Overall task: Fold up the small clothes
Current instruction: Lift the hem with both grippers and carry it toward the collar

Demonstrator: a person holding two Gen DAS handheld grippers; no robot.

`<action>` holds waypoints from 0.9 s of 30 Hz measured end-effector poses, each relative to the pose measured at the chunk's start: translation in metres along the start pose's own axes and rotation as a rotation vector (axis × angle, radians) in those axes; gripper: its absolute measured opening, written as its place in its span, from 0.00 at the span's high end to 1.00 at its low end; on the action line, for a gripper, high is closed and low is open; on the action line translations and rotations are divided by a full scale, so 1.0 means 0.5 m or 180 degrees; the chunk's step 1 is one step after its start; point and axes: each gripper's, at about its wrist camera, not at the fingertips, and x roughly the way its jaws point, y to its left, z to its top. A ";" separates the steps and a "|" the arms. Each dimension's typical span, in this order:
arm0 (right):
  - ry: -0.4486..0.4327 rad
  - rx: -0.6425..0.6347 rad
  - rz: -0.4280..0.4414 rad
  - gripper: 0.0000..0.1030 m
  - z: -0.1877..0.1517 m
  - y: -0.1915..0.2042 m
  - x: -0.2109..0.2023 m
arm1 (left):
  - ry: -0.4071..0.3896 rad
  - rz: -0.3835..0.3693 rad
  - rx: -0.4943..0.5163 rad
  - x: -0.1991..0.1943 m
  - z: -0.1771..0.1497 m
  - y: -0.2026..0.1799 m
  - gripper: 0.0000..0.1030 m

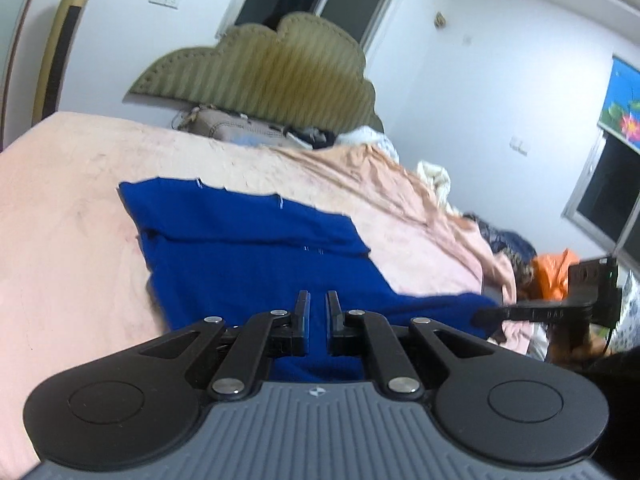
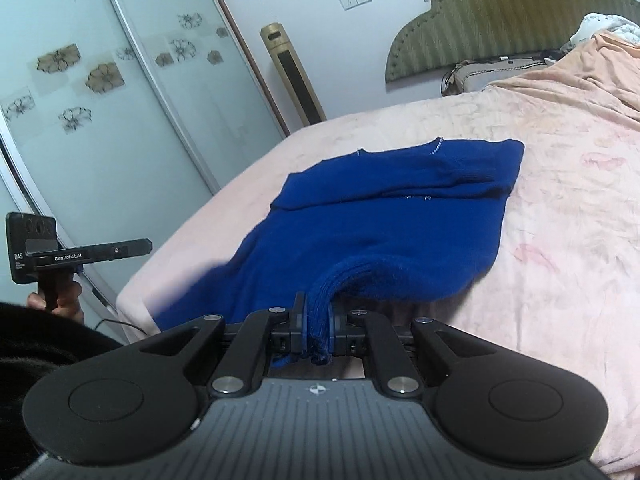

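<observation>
Right gripper (image 2: 318, 320): jaws clamped on near hem of blue sweater (image 2: 400, 220).
Garment extends ahead toward headboard (image 2: 500, 20); left gripper (image 1: 318, 316) hovers above it, jaws slightly parted, empty.

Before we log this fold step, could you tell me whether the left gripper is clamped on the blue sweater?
No, the left gripper shows an empty gap between its fingers above the blue sweater, gripping nothing.

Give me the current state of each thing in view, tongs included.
Blue sweater: partly folded on the bed, near hem lifted.
Right tongs: shut on the sweater's bunched hem.
Left tongs: narrowly open, holding nothing, above the sweater.
Pink bedsheet: spread out, wrinkled toward the headboard.
</observation>
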 end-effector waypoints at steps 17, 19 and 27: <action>0.0131 0.0172 -0.0071 0.88 -0.027 -0.017 0.043 | 0.1155 0.0095 -0.0896 0.140 -0.126 0.082 0.23; 0.0132 0.0175 -0.0076 0.88 -0.027 -0.018 0.043 | 0.1266 0.0066 -0.0821 0.161 -0.135 0.072 0.23; 0.0035 0.0084 -0.0034 0.88 -0.021 -0.008 0.027 | 0.1393 0.0047 -0.0591 0.155 -0.135 0.051 0.95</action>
